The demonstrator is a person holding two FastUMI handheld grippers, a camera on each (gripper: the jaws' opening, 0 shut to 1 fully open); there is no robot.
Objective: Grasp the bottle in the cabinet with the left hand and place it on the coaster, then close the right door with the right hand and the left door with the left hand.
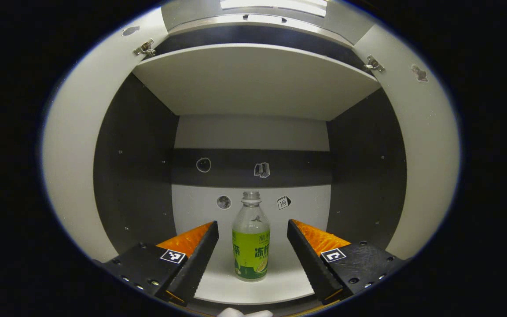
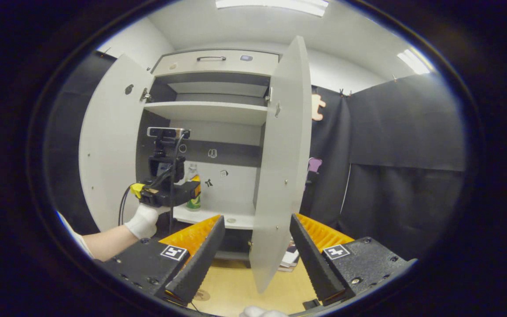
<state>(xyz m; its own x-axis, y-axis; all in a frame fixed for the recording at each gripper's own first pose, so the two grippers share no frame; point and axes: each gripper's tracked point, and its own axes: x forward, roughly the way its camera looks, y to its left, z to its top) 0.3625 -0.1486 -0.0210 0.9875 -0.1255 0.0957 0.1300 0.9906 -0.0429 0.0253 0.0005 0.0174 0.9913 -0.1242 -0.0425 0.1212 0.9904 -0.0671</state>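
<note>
My left tool [image 1: 252, 246]: open, fingers either side of the bottle [image 1: 251, 240], not touching. Bottle: upright on the cabinet [image 2: 211, 110] lower shelf. My right tool [image 2: 257, 255]: open, near the right door [image 2: 282, 176].

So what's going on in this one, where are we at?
A person is working at an open cabinet with tongs in each hand. The left tongs are open and lined up on a bottle standing on the lower shelf, one finger on each side, not yet touching it. The gloved hand holding them shows in the right gripper view. The right tongs are open and holding nothing, in front of the open right door. The left door is open too.
</note>
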